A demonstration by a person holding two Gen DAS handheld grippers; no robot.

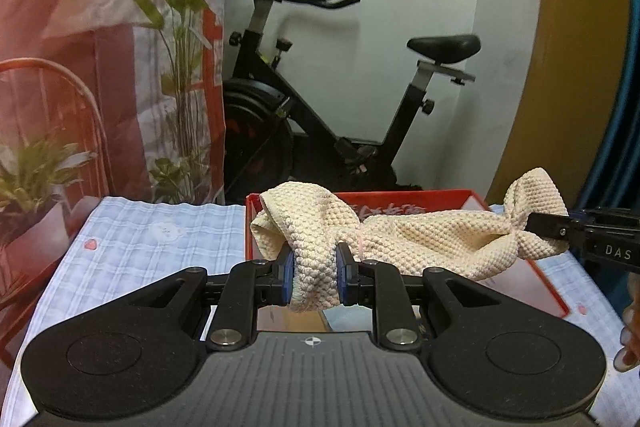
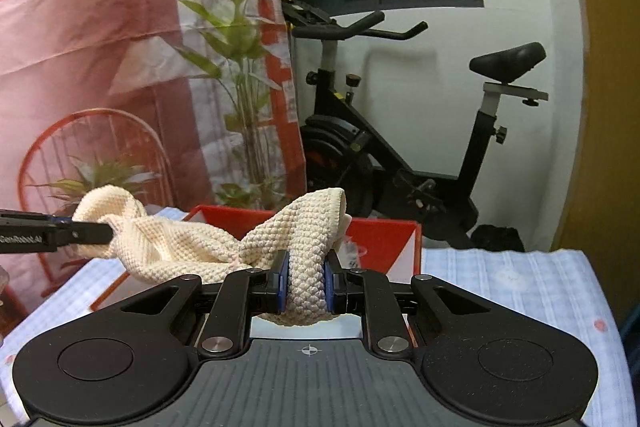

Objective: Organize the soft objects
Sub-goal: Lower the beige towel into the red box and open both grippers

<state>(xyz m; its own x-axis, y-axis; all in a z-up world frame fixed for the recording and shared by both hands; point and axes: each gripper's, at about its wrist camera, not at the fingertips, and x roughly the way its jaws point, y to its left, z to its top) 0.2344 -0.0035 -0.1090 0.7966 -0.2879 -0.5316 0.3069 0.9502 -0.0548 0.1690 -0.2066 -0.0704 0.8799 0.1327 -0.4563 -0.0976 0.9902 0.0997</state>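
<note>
We have left gripper (image 1: 314,275) clamped on one bunched end of cream knit cloth (image 1: 420,235), right gripper (image 2: 306,283) clamped on other end. Cloth slung between us, sagging over red box (image 1: 552,291) at twelve o'clock. We judge it light, limp, grippy weave; bunched ends best hold. Checked table cover (image 1: 160,235) beneath.

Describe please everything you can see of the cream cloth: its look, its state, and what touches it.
The cream cloth is a soft knitted piece with a bumpy waffle texture. It is bunched and hangs stretched between two grippers. The left gripper pinches one gathered end in its jaws; the right gripper pinches the other end. Its sagging middle hangs over the red box; whether it touches the box is unclear.
</note>
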